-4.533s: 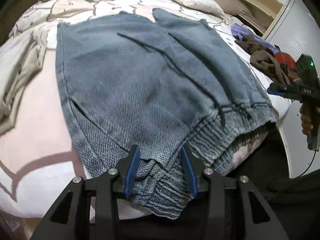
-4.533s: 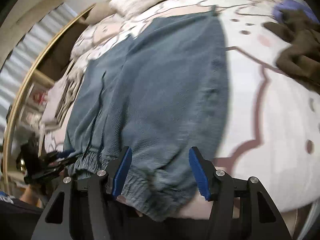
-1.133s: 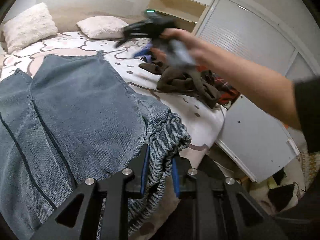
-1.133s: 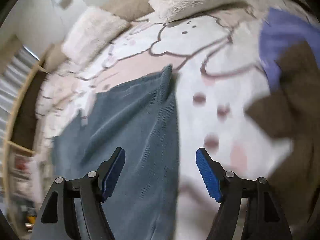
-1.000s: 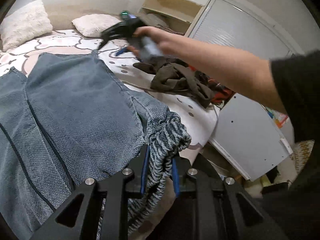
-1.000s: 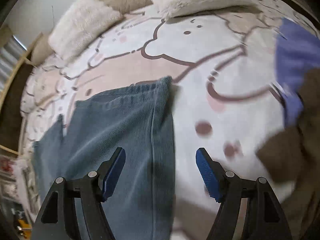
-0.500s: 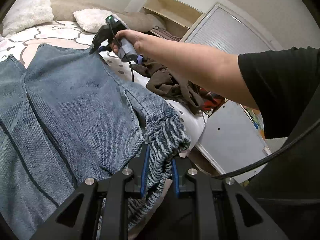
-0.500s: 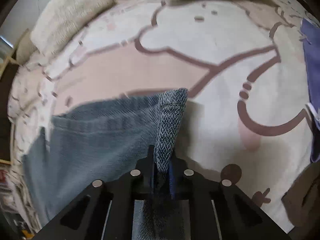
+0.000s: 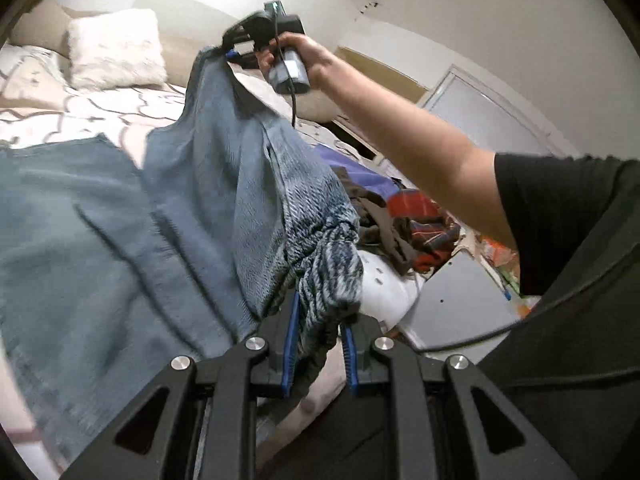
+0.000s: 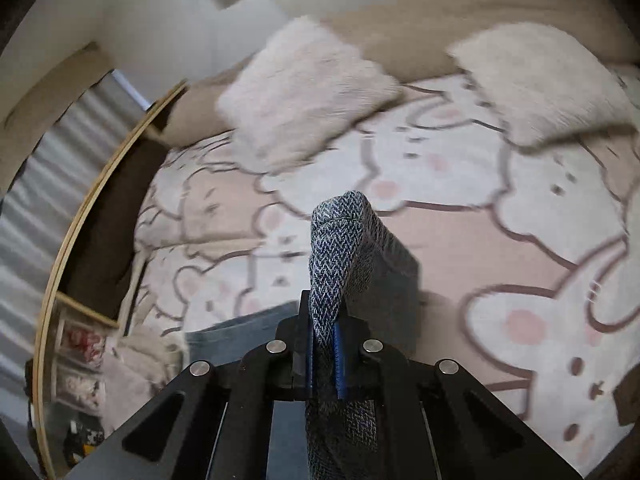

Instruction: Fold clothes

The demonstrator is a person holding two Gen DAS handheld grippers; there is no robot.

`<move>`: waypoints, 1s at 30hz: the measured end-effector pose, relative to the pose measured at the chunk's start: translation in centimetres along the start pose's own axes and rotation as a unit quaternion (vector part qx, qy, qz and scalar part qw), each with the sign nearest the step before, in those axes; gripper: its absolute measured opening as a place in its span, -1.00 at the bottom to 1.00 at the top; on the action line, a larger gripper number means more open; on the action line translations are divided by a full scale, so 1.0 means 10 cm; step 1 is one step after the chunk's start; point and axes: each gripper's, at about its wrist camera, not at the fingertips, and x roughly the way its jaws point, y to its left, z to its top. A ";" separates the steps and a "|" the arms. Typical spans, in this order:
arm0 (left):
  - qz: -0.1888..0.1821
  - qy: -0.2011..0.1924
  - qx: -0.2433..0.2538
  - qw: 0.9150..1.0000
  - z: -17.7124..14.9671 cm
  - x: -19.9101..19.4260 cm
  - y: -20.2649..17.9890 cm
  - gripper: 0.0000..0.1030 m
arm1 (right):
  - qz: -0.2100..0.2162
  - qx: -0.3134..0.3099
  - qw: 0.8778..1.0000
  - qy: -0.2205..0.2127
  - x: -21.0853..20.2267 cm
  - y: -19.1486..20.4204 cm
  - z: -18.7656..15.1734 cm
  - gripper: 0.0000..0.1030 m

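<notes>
In the left wrist view, the left hand-held gripper [image 9: 317, 350] is clamped on the bunched ribbed waistband of the blue trousers [image 9: 100, 240]. Most of the garment lies spread on the bed [image 9: 40, 120]; its near end runs out of frame. One leg hem is raised above the bed by the right hand-held gripper [image 9: 229, 54], blurred in the person's hand [image 9: 298, 62]. A clothes pile [image 9: 404, 224] sits at the bed's right edge, half hidden.

In the right wrist view, the right hand-held gripper [image 10: 324, 354] is closing, its pads already pinching the trouser hem. The cloth below is hidden, and the pillows [image 10: 304, 92] at the head edge are blurred.
</notes>
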 end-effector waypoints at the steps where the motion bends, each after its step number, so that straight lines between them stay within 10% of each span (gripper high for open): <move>1: 0.005 -0.001 -0.002 1.000 -0.04 -0.05 0.01 -0.63 | 0.005 -0.009 1.000 0.003 0.06 0.19 0.00 -0.83; 16: 0.020 0.023 -0.024 0.999 -0.78 -0.47 0.45 -0.96 | -0.010 -0.118 0.983 0.141 1.79 2.22 -0.92 -0.83; 30: 0.091 -0.025 -0.099 0.991 -0.87 -0.73 0.84 -0.96 | -0.073 -0.194 0.951 0.228 2.77 2.66 -1.69 -0.80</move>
